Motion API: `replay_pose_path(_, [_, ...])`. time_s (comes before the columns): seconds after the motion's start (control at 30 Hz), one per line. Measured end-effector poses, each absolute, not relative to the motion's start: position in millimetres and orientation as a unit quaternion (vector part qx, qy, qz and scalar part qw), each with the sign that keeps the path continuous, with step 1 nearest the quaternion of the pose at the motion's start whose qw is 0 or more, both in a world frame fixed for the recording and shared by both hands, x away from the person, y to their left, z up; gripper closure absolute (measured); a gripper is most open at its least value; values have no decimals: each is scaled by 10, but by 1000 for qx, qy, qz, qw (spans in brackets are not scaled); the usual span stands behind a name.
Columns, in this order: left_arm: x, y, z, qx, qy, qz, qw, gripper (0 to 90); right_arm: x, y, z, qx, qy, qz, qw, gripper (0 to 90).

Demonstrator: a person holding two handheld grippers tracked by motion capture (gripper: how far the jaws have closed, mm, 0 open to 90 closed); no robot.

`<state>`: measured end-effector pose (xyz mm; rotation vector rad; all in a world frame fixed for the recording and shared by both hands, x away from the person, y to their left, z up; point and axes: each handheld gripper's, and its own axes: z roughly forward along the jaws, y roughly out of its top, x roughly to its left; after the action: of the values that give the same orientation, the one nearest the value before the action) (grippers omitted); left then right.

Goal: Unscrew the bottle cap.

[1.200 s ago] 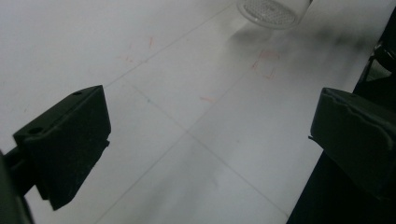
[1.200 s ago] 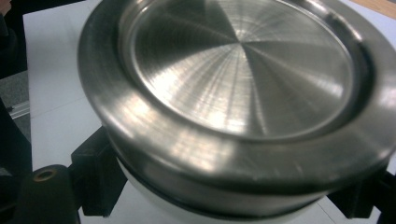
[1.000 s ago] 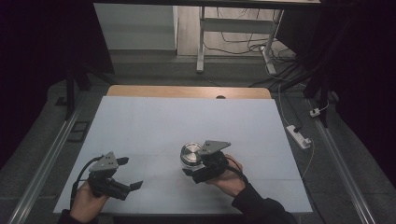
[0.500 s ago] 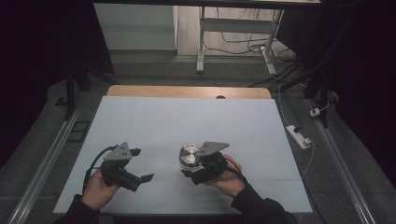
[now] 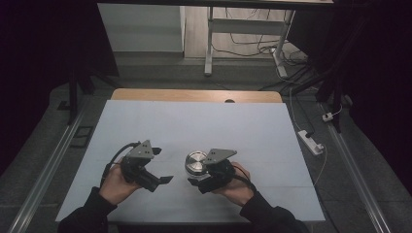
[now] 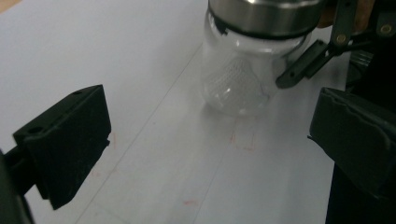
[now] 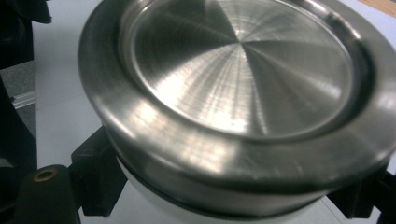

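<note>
Looking down from the high view, a glass jar (image 5: 196, 164) with a brushed metal lid (image 5: 196, 158) stands on the white table (image 5: 194, 121), in its near half and a little right of the middle. The right gripper (image 5: 198, 177) sits against the jar's near right side, its fingers reaching in under the lid. The left gripper (image 5: 163, 180) is off to the jar's left, apart from it, with its fingers pointing toward the jar.

From the left gripper view, the two black fingers (image 6: 65, 140) stand spread wide with only bare table between them. The jar (image 6: 236, 81) is ahead of them and nearer the right finger, clear of both. A finger of the right gripper (image 6: 299, 65) touches the glass just below the metal lid (image 6: 266, 16).

From the right gripper view, the lid (image 7: 238, 70) looms close above. The fingers (image 7: 95, 175) lie on either side of the jar just beneath the lid's rim, pinching the jar (image 7: 154, 198) between them.
</note>
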<state>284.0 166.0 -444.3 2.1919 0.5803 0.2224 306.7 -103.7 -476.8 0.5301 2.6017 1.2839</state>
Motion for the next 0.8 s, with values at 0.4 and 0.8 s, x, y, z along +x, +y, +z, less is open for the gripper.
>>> replay_pose_path(0.4, [3017, 1411, -4344, 891, 144, 58, 427, 0, 3023, -990, -4777, 160, 882, 436, 83, 147])
replay_pose_path(0.8, [3120, 1181, -4281, 902, 55, 16, 428, 106, 2979, -957, -4770, 127, 890, 434, 61, 147])
